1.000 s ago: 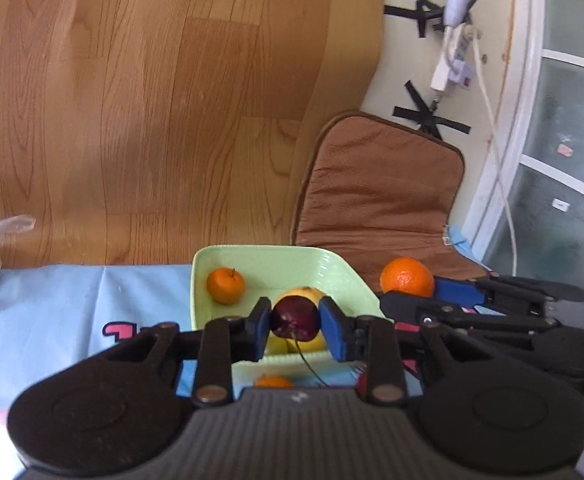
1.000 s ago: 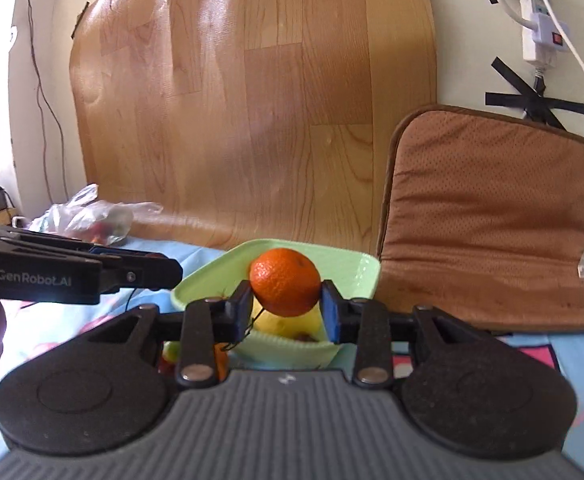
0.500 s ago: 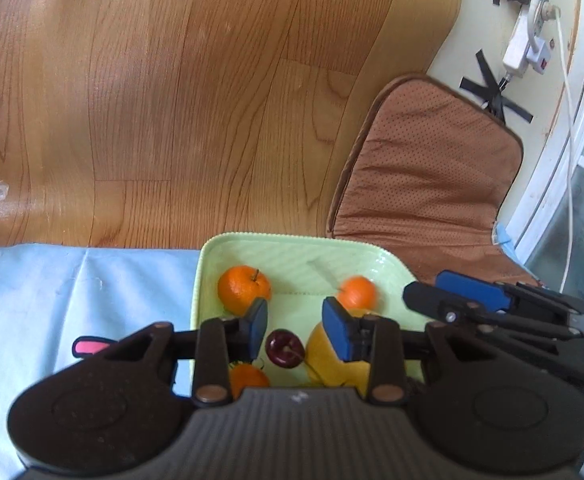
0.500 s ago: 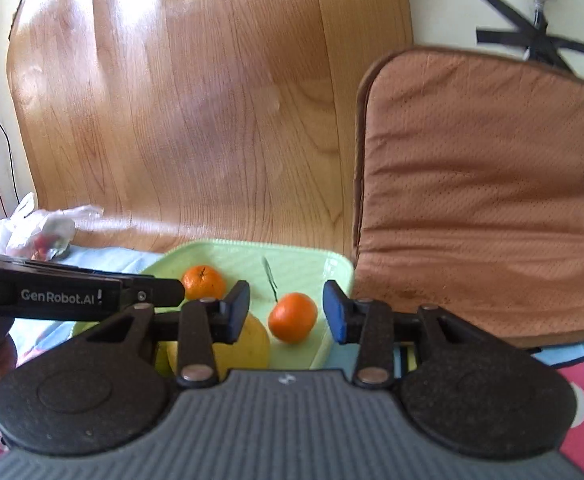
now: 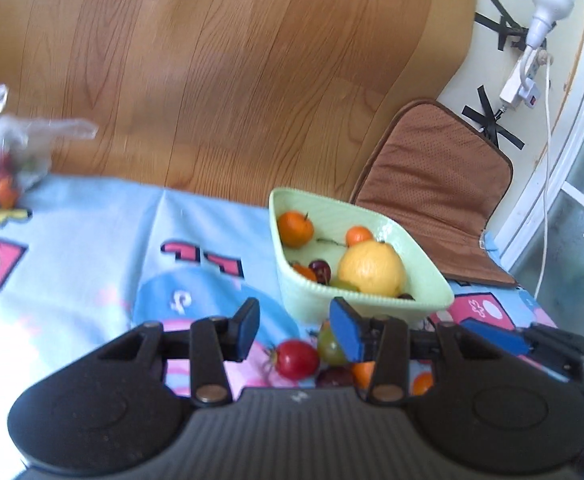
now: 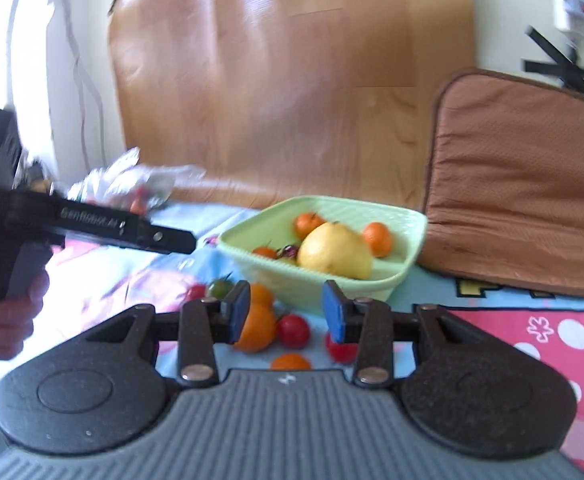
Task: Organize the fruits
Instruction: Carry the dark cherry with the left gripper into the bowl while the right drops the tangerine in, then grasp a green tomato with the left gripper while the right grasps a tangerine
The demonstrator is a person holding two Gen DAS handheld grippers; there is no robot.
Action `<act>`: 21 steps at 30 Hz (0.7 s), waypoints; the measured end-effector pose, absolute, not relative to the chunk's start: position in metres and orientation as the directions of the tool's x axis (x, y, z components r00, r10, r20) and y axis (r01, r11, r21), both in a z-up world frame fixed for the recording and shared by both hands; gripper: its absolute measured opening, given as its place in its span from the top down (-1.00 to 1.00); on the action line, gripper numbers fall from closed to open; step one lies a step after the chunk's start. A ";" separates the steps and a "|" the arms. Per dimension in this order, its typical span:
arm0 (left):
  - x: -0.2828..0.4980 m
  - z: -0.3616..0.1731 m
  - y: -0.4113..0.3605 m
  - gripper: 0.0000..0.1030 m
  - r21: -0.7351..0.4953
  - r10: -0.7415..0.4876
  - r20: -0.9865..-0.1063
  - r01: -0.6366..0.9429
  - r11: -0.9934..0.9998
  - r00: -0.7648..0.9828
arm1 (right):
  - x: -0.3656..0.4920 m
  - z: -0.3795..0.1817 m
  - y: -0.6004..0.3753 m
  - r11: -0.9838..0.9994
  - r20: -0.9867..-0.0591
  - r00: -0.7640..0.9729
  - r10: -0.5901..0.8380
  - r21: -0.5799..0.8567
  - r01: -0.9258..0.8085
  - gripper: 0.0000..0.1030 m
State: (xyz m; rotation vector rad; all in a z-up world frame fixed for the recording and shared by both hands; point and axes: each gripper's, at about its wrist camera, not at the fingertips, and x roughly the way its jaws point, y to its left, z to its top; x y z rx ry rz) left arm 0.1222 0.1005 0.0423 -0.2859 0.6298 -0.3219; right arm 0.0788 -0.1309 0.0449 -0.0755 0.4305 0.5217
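Both wrist cameras look low and forward along their claws, close over the counter, sharing the green bowl [image 5: 432, 276] [image 6: 396, 276] and the brown cushion [image 5: 444, 184] [image 6: 524, 184] behind.

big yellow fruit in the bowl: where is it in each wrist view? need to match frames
Left wrist: the yellow fruit sits right of centre, in the near right part of the green bowl, above the right blue pad.
Right wrist: the yellow fruit sits at centre, mid-bowl, above the gap between the pads.
Shared landmark: the brown cushion, leaning behind and to the right of the bowl in both.
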 end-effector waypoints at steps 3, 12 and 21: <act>0.123 0.044 0.089 0.15 -0.328 -0.415 -0.531 0.272 0.905 0.739 | 0.081 0.041 -0.109 0.842 -0.444 0.757 0.479 -0.012 -0.539 0.18; 0.141 0.027 0.052 0.49 -0.213 -0.420 -0.604 0.370 0.904 0.678 | 0.098 0.017 -0.089 0.829 -0.499 0.746 0.442 -0.089 -0.552 0.20; 0.083 0.053 0.068 0.51 -0.276 -0.468 -0.517 0.378 0.884 0.717 | 0.057 0.036 -0.105 0.829 -0.462 0.752 0.470 -0.062 -0.556 0.35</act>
